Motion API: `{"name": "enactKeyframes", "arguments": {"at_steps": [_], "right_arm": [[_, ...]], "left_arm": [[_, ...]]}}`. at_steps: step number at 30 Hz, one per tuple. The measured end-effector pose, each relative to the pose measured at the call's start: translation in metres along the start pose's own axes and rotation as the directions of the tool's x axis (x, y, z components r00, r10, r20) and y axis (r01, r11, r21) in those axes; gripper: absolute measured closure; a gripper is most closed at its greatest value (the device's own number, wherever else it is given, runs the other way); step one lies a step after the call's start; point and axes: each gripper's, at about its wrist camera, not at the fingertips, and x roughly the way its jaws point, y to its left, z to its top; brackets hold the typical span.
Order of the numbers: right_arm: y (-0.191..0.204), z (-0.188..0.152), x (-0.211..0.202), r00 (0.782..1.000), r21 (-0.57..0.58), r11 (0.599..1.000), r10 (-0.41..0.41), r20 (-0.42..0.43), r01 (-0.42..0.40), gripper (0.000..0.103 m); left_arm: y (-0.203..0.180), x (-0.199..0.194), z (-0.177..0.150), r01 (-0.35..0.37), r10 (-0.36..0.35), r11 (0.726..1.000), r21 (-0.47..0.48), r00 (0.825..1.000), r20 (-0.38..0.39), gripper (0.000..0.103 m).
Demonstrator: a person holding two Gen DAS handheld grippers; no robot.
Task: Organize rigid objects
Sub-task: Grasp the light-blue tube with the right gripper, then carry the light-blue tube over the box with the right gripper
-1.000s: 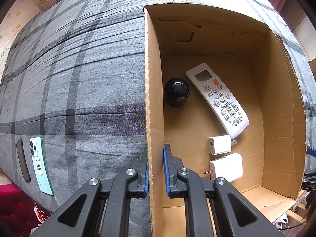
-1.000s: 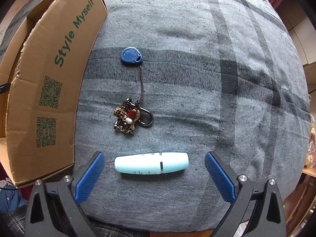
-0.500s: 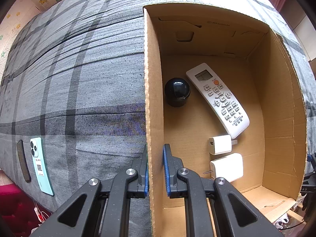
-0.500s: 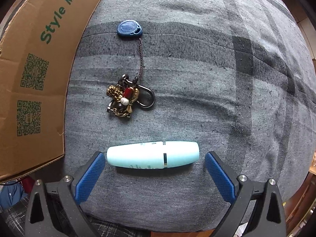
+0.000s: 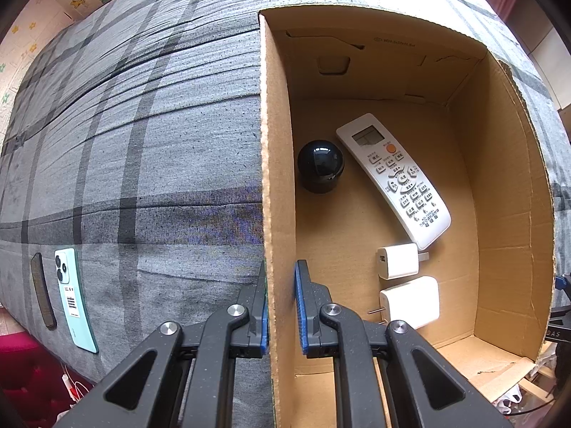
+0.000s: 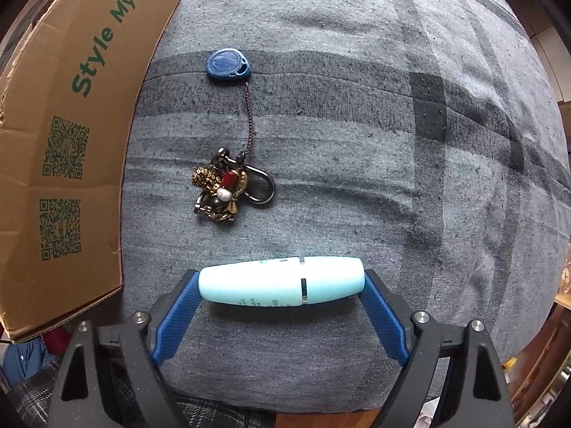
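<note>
Left gripper (image 5: 281,306) clamps brown cardboard box (image 5: 276,164) wall, steadying it; my right gripper (image 6: 282,312) grasps pale-blue plastic tube (image 6: 282,283) endwise beside box (destined inside, presumably).

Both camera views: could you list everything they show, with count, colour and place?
cardboard box: one, brown, open on the grey plaid cloth
remote control: one, white, in the box
round black gadget: one, in the box, left of the remote
chargers: two, white, in the box, near end
phone: one, mint green, on the cloth, far left
dark flat bar: one, beside the phone
pale blue tube: one, between the right fingers
keyring with blue fob: one, beyond the tube
left gripper: clamped on the box wall
right gripper: closed on the tube ends
</note>
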Motion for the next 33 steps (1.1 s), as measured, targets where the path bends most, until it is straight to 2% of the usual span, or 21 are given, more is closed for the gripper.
{"name": "enactKeyframes", "arguments": {"at_steps": [15, 33], "right_arm": [[0.006, 0.036, -0.063, 0.992, 0.006, 1.0, 0.001, 0.122, -0.002, 0.012], [0.046, 0.064, -0.12, 0.968, -0.067, 0.997, 0.043, 0.248, -0.027, 0.012]], "left_arm": [[0.0, 0.001, 0.001, 0.0, 0.0, 1.0, 0.002, 1.0, -0.002, 0.091], [-0.003, -0.001, 0.003, 0.002, -0.002, 1.0, 0.007, 1.0, 0.0, 0.091]]}}
